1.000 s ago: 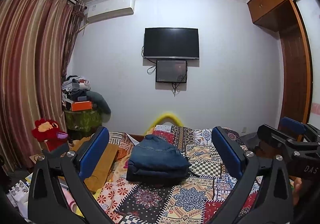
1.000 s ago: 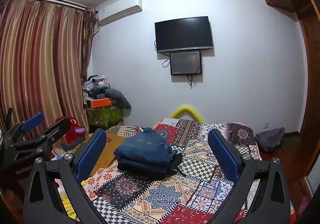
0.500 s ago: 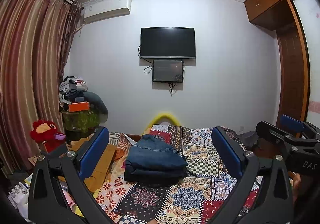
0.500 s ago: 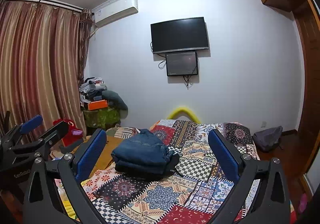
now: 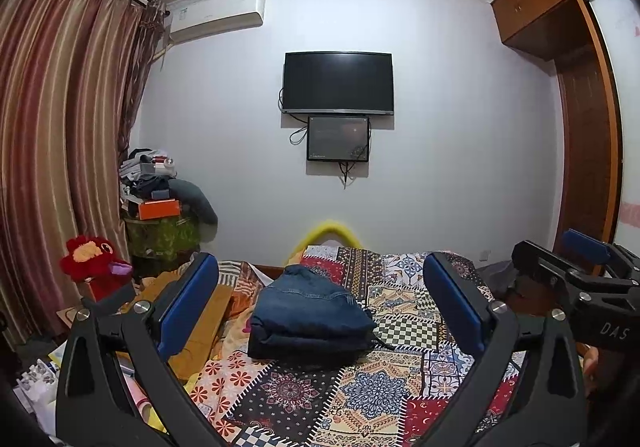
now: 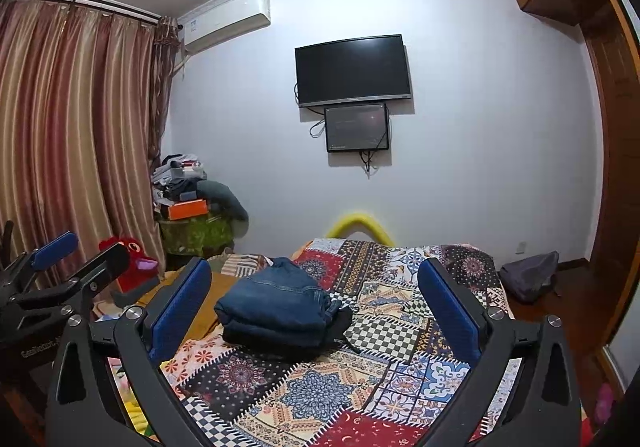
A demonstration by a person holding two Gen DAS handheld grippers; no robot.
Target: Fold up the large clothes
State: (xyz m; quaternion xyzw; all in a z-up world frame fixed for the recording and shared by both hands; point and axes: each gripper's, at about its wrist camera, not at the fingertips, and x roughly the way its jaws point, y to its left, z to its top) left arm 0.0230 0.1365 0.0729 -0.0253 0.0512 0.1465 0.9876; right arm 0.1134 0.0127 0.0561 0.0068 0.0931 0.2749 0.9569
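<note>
A folded pair of blue jeans (image 5: 308, 311) lies on top of a dark folded garment on the patchwork bedspread (image 5: 360, 387); the pile also shows in the right wrist view (image 6: 280, 307). My left gripper (image 5: 320, 307) is open and empty, held above the near part of the bed, well short of the pile. My right gripper (image 6: 316, 307) is open and empty too, at about the same distance. Each gripper shows at the edge of the other's view: the right one (image 5: 580, 267) and the left one (image 6: 60, 267).
A brown cloth (image 5: 204, 323) lies at the bed's left edge. A red plush toy (image 5: 92, 259) and a cluttered green stand (image 5: 164, 231) sit by the curtain. A TV (image 5: 338, 83) hangs on the far wall. A wardrobe (image 5: 584, 127) stands right, with a grey bag (image 6: 528, 279) on the floor.
Both grippers have tilted slightly, so the room and the pile sit a little differently in view. The jaws stay open. The jeans have not moved.
</note>
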